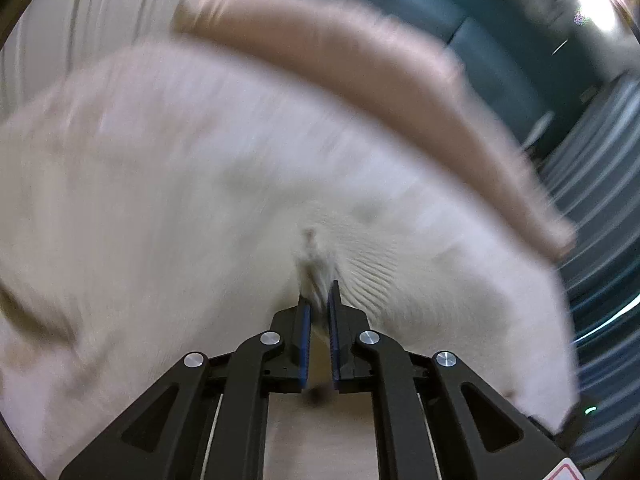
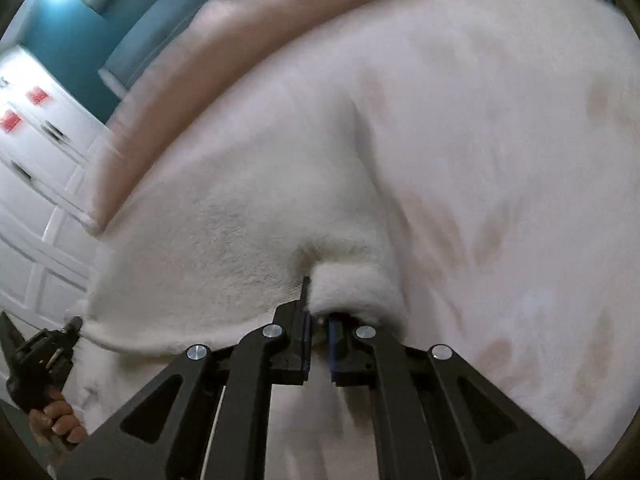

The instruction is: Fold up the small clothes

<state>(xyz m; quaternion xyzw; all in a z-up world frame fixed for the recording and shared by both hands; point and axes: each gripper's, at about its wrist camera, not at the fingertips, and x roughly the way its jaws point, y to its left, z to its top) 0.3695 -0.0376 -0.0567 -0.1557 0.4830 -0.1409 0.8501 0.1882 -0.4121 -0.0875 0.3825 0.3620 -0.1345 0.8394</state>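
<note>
A white fleecy garment (image 1: 200,184) fills most of both views, blurred by motion. My left gripper (image 1: 318,292) is shut on a pinched edge of it. My right gripper (image 2: 320,300) is shut on another edge of the same garment (image 2: 460,160), with fabric bunched over the right finger. The left gripper (image 2: 44,356), held in a hand, also shows at the lower left of the right wrist view, at the garment's corner. What lies under the garment is hidden.
A pinkish-tan surface (image 1: 380,76) lies beyond the garment, also in the right wrist view (image 2: 168,92). A teal sofa (image 1: 480,40) stands behind. White cabinet doors (image 2: 36,184) are at the left. A striped rug (image 1: 600,208) lies at the right.
</note>
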